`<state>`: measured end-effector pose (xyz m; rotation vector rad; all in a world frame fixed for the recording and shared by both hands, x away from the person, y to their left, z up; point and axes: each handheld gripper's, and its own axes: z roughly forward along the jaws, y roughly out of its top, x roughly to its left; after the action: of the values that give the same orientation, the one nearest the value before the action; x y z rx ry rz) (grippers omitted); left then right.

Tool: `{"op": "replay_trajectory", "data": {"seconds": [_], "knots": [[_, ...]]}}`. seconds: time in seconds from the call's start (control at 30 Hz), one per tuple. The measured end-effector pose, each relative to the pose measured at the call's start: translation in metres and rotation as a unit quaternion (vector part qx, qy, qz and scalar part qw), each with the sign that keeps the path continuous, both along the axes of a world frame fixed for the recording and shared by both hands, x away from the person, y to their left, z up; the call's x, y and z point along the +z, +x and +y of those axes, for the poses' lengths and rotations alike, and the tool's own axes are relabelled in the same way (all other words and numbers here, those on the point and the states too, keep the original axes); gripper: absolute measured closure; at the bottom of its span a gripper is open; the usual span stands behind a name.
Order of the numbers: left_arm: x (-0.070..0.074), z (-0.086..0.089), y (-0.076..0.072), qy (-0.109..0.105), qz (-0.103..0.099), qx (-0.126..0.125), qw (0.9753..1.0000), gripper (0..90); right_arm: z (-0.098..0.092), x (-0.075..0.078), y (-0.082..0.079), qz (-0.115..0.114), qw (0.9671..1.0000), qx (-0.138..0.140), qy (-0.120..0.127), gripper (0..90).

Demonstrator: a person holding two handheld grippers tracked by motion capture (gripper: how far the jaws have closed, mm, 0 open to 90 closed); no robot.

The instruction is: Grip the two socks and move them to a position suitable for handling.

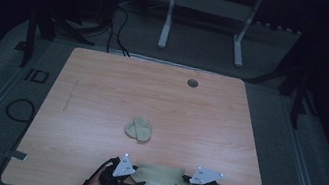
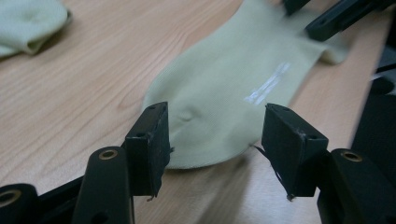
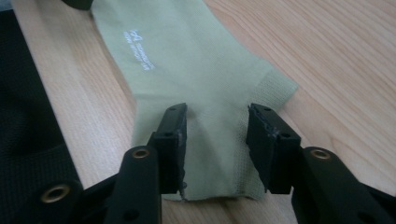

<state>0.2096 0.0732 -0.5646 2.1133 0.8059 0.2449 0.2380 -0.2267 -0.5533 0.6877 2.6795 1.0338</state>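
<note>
A pale green sock (image 1: 158, 177) lies flat along the near edge of the wooden table (image 1: 102, 87), white lettering up. My left gripper (image 1: 137, 180) is at its toe end. In the left gripper view the gripper (image 2: 215, 128) is open, and the jaws stand either side of the sock's (image 2: 229, 79) rounded tip. My right gripper (image 1: 182, 184) is at the cuff end. It (image 3: 217, 123) is open too, jaws straddling the ribbed cuff of the sock (image 3: 187, 60), where the cloth puckers slightly. A second pale green sock (image 1: 138, 129), folded into a bundle, rests mid-table.
The bundled sock (image 2: 23, 23) lies beyond the left gripper. A round cable hole (image 1: 192, 83) sits near the table's far edge. A white table frame (image 1: 204, 23) and cables (image 1: 20, 110) are on the floor around. The near table edge runs just behind both grippers.
</note>
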Motion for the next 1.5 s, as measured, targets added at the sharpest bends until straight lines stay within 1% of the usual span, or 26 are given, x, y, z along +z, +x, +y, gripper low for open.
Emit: {"op": "replay_trajectory", "data": {"seconds": [0.03, 0.1, 0.13, 0.17, 0.2, 0.23, 0.3, 0.33, 0.37, 0.4, 0.43, 0.57, 0.63, 0.8, 0.9, 0.97, 1.0, 1.03, 1.1, 1.13, 1.17, 1.23, 1.3, 1.37, 1.47, 1.5], "knots": [[0.009, 0.007, -0.003, -0.02, -0.007, -0.003, 0.9998, 41.0, 0.001, 0.006, 0.001, 0.004, 0.9999, 0.001, 0.016, 55.2], [0.015, 0.015, -0.006, -0.029, -0.014, 0.005, 0.9995, 41.0, 0.002, 0.013, 0.002, -0.001, 0.9998, 0.002, 0.022, 53.5], [0.017, 0.018, -0.007, -0.029, -0.016, 0.008, 0.9994, 41.0, 0.004, 0.018, 0.004, -0.006, 0.9997, 0.001, 0.024, 52.7], [0.017, 0.018, -0.007, -0.029, -0.016, 0.008, 0.9994, 41.0, 0.004, 0.018, 0.004, -0.006, 0.9997, 0.001, 0.024, 52.7], [0.018, 0.027, -0.008, -0.026, -0.021, 0.018, 0.9993, 41.0, 0.006, 0.025, 0.008, -0.014, 0.9994, 0.0, 0.031, 52.2], [0.018, 0.032, -0.009, -0.025, -0.023, 0.025, 0.9991, 41.0, 0.008, 0.028, 0.01, -0.016, 0.9994, -0.003, 0.032, 51.6], [0.016, 0.041, -0.008, -0.024, -0.021, 0.038, 0.9988, 41.0, 0.011, 0.034, 0.017, -0.02, 0.9991, -0.006, 0.036, 51.1], [0.016, 0.041, -0.008, -0.024, -0.021, 0.038, 0.9988, 41.0, 0.014, 0.037, 0.02, -0.022, 0.999, -0.008, 0.038, 50.7], [0.013, 0.05, -0.007, -0.02, -0.019, 0.052, 0.9982, 41.1, 0.016, 0.039, 0.024, -0.026, 0.9989, -0.011, 0.037, 50.4], [0.013, 0.05, -0.007, -0.02, -0.019, 0.052, 0.9982, 41.1, 0.016, 0.039, 0.024, -0.026, 0.9989, -0.011, 0.037, 50.4], [0.009, 0.059, -0.008, -0.021, -0.015, 0.062, 0.9978, 41.1, 0.024, 0.045, 0.034, -0.032, 0.9985, -0.019, 0.04, 50.1], [0.004, 0.07, -0.009, -0.015, -0.011, 0.076, 0.9969, 41.1, 0.041, 0.054, 0.051, -0.036, 0.9976, -0.03, 0.05, 49.2], [0.002, 0.074, -0.01, -0.016, -0.011, 0.081, 0.9965, 41.1, 0.052, 0.058, 0.059, -0.042, 0.9974, -0.028, 0.051, 48.4], [0.001, 0.082, -0.011, -0.023, -0.012, 0.09, 0.9956, 41.1, 0.083, 0.064, 0.08, -0.043, 0.9975, -0.021, 0.052, 48.1], [0.0, 0.084, -0.011, -0.026, -0.01, 0.09, 0.9955, 41.0, 0.105, 0.062, 0.094, -0.044, 0.9978, -0.017, 0.047, 45.7], [-0.001, 0.084, -0.011, -0.025, -0.009, 0.089, 0.9957, 41.1, 0.116, 0.06, 0.102, -0.037, 0.998, -0.02, 0.046, 43.6], [-0.001, 0.084, -0.011, -0.025, -0.009, 0.089, 0.9957, 41.1, 0.116, 0.06, 0.102, -0.037, 0.998, -0.02, 0.046, 43.6], [-0.001, 0.084, -0.011, -0.023, -0.01, 0.089, 0.9957, 41.1, 0.13, 0.056, 0.113, -0.033, 0.9982, -0.029, 0.041, 42.4], [-0.002, 0.083, -0.011, -0.028, -0.011, 0.089, 0.9955, 41.1, 0.14, 0.051, 0.121, -0.025, 0.998, -0.04, 0.041, 41.5], [-0.002, 0.083, -0.011, -0.028, -0.011, 0.089, 0.9955, 41.1, 0.14, 0.051, 0.121, -0.025, 0.998, -0.04, 0.041, 41.5], [-0.002, 0.083, -0.012, -0.027, -0.013, 0.088, 0.9957, 41.1, 0.151, 0.043, 0.131, -0.018, 0.9976, -0.055, 0.038, 40.3], [-0.003, 0.081, -0.012, -0.024, -0.015, 0.088, 0.9957, 41.1, 0.16, 0.035, 0.138, -0.01, 0.9971, -0.066, 0.037, 39.5], [-0.003, 0.081, -0.013, -0.025, -0.016, 0.089, 0.9956, 41.1, 0.168, 0.026, 0.143, -0.008, 0.9964, -0.081, 0.024, 38.9], [-0.004, 0.081, -0.013, -0.025, -0.016, 0.092, 0.9953, 41.1, 0.176, 0.016, 0.146, -0.008, 0.9961, -0.086, 0.014, 38.5], [-0.004, 0.083, -0.013, -0.026, -0.013, 0.093, 0.9952, 41.1, 0.185, 0.007, 0.147, -0.009, 0.9958, -0.091, 0.005, 38.4], [-0.004, 0.083, -0.013, -0.026, -0.013, 0.094, 0.9951, 41.0, 0.188, 0.004, 0.147, -0.011, 0.9957, -0.092, -0.004, 38.2]]}}
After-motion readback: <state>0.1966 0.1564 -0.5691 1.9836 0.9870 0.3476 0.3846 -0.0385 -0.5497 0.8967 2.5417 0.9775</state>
